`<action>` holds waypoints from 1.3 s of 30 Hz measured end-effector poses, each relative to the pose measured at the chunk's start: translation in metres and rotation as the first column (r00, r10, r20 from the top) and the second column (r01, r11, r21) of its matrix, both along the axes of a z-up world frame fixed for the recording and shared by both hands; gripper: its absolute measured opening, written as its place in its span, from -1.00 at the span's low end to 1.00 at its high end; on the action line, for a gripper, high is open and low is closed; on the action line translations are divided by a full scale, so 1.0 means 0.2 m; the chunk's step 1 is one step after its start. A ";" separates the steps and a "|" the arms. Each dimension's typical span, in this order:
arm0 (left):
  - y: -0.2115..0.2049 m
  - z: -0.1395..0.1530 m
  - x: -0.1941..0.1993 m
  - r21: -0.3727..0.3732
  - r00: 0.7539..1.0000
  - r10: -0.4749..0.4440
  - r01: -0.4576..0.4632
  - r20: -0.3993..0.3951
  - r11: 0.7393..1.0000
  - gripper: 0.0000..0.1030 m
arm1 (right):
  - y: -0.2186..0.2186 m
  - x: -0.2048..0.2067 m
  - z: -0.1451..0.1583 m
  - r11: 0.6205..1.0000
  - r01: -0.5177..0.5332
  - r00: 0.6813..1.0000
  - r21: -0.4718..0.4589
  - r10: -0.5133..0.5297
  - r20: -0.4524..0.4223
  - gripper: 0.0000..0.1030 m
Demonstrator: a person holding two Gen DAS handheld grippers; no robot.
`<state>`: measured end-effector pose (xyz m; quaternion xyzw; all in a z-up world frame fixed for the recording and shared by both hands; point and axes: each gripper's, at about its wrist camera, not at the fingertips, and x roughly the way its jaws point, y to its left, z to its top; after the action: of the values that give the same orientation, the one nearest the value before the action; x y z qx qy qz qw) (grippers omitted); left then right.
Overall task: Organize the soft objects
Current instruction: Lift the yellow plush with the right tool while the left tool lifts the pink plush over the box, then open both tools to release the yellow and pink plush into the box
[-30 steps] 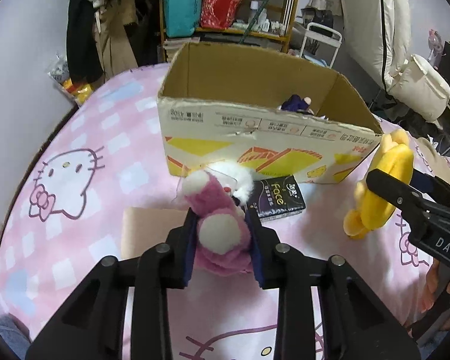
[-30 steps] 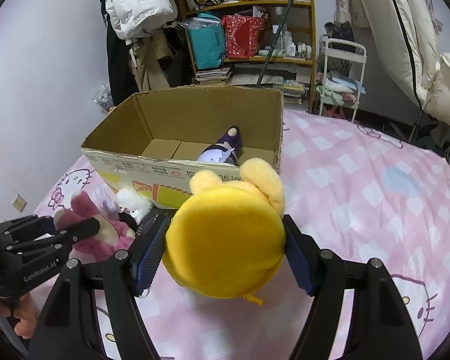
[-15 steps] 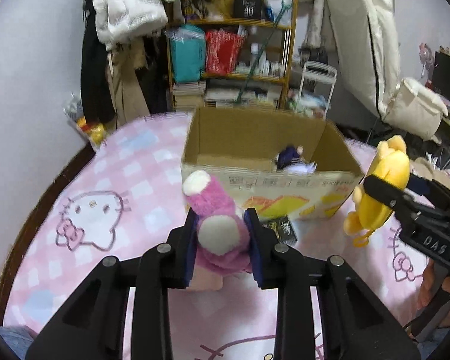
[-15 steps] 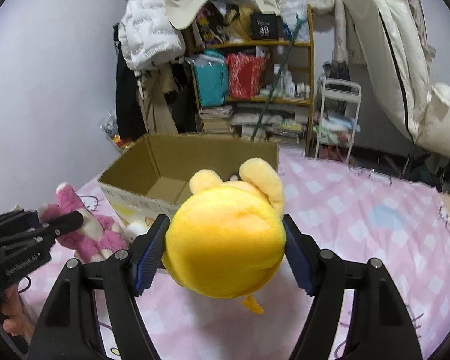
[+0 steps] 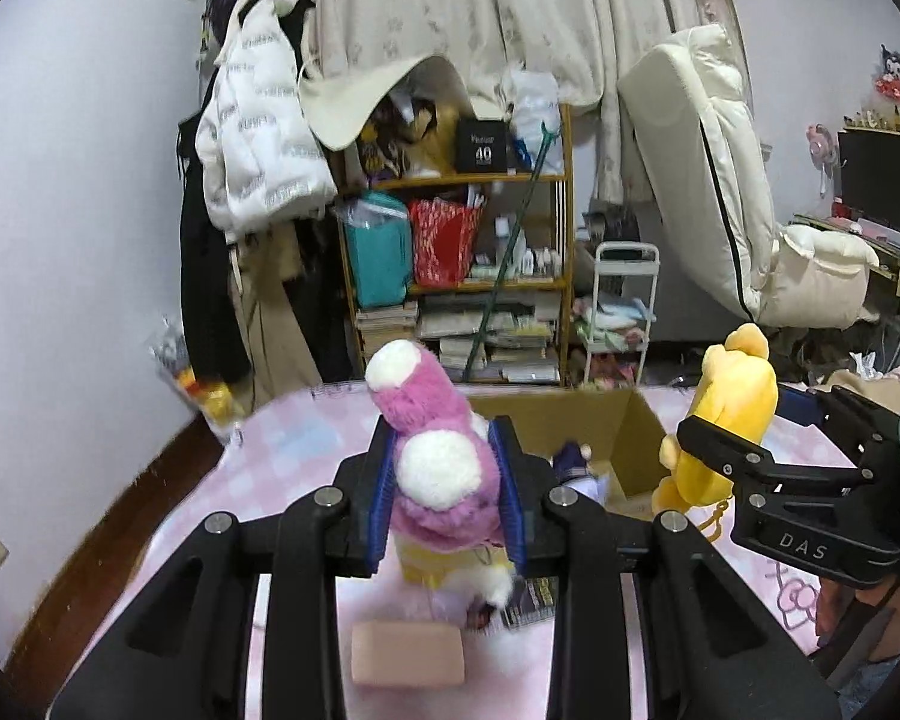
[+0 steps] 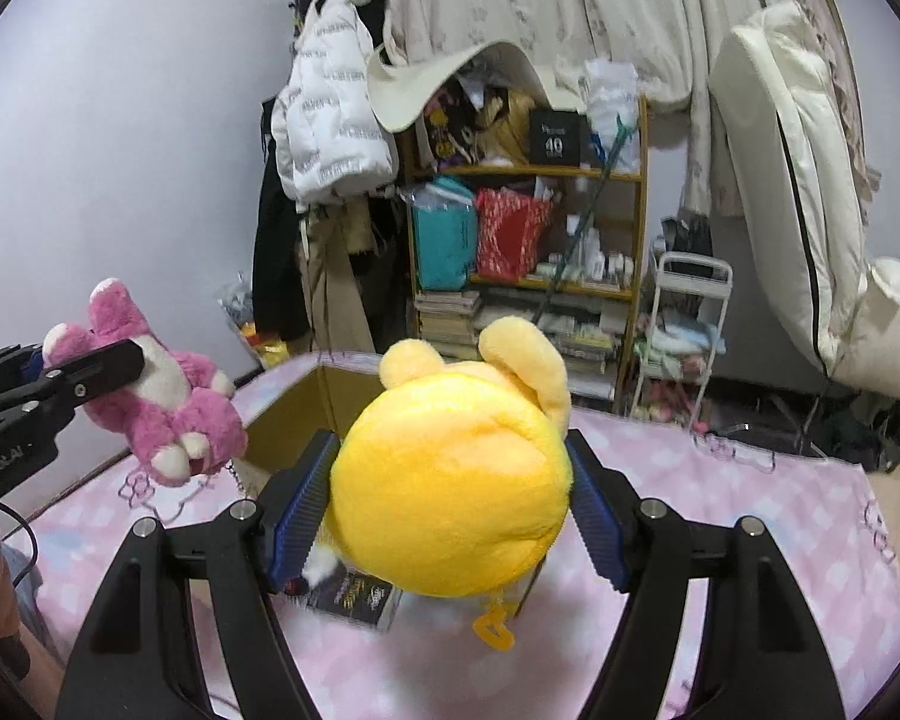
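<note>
Both toys are up in the air and neither is yet in the open brown cardboard box [image 5: 624, 438] that sits on the bed with the pink checked cartoon-cat sheet [image 6: 750, 540]. The left claw [image 5: 444, 492] is clamped on the fluffy pink and white plush animal [image 5: 438, 456], held above the near side of the box, while the right claw [image 6: 450, 510] is clamped on the round yellow plush bear [image 6: 456, 480], which hangs just to the right of the box in the left wrist view. Inside the box one small doll in dark purple and white [image 5: 576, 468] already lies on the bottom, so part of the sorting looks done. Left to do, by my reading: carry both plush toys over the rim and drop them in. A dark printed packet [image 6: 354, 594] and a flat pinkish pad [image 5: 408, 654] lie on the sheet below; whether they belong to the job I cannot tell
</note>
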<state>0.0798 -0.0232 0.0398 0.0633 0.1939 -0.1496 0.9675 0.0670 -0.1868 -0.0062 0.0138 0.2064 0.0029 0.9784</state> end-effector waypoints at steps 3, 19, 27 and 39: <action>-0.02 0.05 0.05 -0.009 1.000 -0.010 0.010 0.012 1.000 -0.43 | 0.00 0.04 0.06 1.000 -0.004 1.000 -0.016 0.005 0.031 0.50; -0.06 0.07 0.27 -0.046 0.997 -0.044 0.047 0.061 0.998 -0.42 | -0.02 0.20 0.09 0.997 0.003 0.994 -0.080 0.005 0.110 0.50; -0.09 -0.12 0.42 -0.020 0.999 -0.026 0.026 -0.023 0.999 -0.42 | -0.03 0.31 -0.05 0.996 -0.007 0.998 -0.087 0.011 0.056 0.51; -0.12 -0.39 0.57 0.016 0.980 -0.016 0.019 -0.199 1.000 -0.39 | -0.15 0.43 -0.23 1.000 0.009 1.000 -0.017 -0.009 -0.029 0.55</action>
<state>0.1945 -0.0476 -0.0376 0.0582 0.2905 -0.1619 0.9413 0.1520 -0.2165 -0.0523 0.0066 0.2206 -0.0036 0.9753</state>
